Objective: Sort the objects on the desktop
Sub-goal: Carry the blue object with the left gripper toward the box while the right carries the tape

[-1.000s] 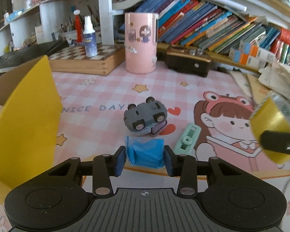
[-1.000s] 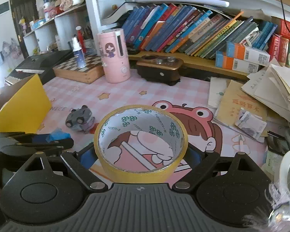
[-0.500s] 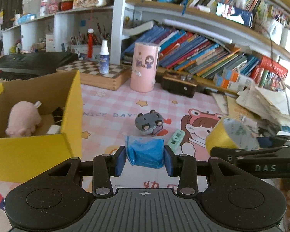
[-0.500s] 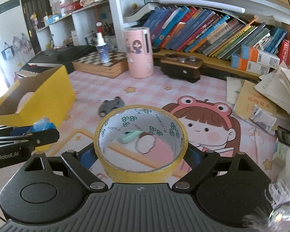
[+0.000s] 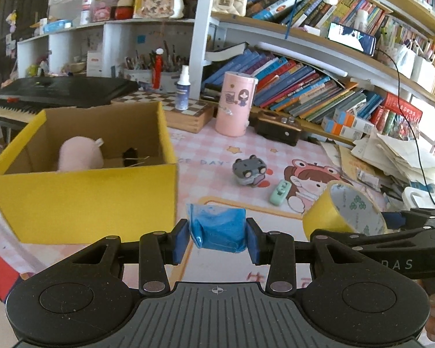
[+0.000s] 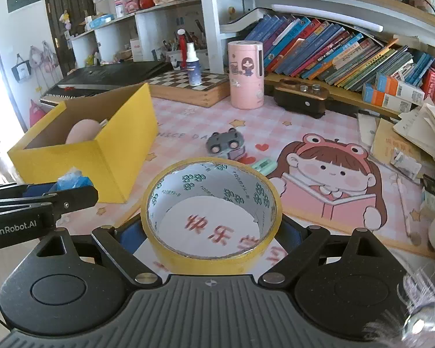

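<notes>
My left gripper (image 5: pixel 217 239) is shut on a crumpled blue packet (image 5: pixel 219 229), held above the pink desk mat in front of the yellow cardboard box (image 5: pixel 84 200). In the box lies a pink plush toy (image 5: pixel 79 153). My right gripper (image 6: pixel 211 232) is shut on a roll of yellow tape (image 6: pixel 211 211), its pads pressing the roll's two sides; the roll (image 5: pixel 343 213) also shows at the right of the left wrist view. A grey toy car (image 5: pixel 249 171) lies overturned on the mat, with a mint-green correction tape (image 5: pixel 279 192) beside it.
A pink cylinder (image 6: pixel 246 75), a chessboard box (image 6: pixel 188 87) with a spray bottle (image 6: pixel 192 63) and a brown wooden holder (image 6: pixel 301 98) stand at the back. Books line the shelf behind. Loose papers (image 6: pixel 414 142) pile up at the right; a keyboard (image 6: pixel 101 76) lies back left.
Both grippers have drawn back and risen from the mat with their loads. The yellow box, earlier only an edge at the left, now shows whole with the plush inside.
</notes>
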Motion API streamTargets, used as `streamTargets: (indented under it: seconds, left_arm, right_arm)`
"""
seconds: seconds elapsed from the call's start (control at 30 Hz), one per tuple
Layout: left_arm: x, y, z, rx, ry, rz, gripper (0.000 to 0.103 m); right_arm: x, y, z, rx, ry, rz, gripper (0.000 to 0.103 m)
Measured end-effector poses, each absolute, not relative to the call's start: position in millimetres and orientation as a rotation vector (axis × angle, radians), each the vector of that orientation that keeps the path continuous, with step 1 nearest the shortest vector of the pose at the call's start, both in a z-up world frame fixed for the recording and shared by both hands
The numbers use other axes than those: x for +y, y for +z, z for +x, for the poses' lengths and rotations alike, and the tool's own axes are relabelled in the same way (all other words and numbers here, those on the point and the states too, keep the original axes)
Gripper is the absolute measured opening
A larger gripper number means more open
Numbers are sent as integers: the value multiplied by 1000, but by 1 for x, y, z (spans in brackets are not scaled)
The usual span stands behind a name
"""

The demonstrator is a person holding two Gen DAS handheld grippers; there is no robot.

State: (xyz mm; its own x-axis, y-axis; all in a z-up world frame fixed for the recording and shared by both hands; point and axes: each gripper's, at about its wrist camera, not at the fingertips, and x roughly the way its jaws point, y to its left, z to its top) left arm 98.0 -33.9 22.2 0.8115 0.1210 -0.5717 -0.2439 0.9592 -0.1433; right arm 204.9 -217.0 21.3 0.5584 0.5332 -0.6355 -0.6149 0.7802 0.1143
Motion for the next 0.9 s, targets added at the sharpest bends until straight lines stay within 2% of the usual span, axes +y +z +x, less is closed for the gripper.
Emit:
streamTargets:
  seconds: [0.33,0.9]
  left_arm:
    - [-2,19,42,613,214,-284,39]
    - [25,27,-22,572,254,-261,39]
  right_arm:
    - [-193,17,150,764,690,-135,90]
    - [-154,22,83,748,763,-155,90]
